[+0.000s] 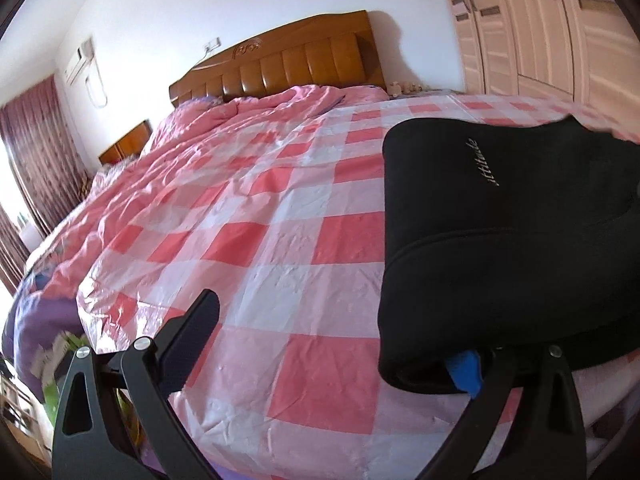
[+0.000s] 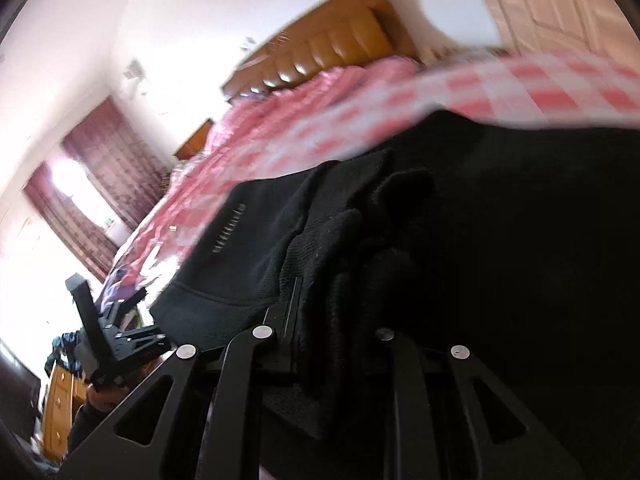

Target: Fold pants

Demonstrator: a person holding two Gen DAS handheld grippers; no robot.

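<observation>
- Black pants, folded into a thick bundle with small pale lettering on top, lying on the pink-and-white checked quilt near the bed's foot edge.
- Left gripper spread wide: one finger bare over the quilt, the other hidden under the bundle's near edge beside a blue tab; gripping nothing.
- Right gripper pushed into bunched black fabric; fingertips buried, so cannot tell whether clamped.
- Wooden headboard against the far wall, wardrobe beside it.
</observation>
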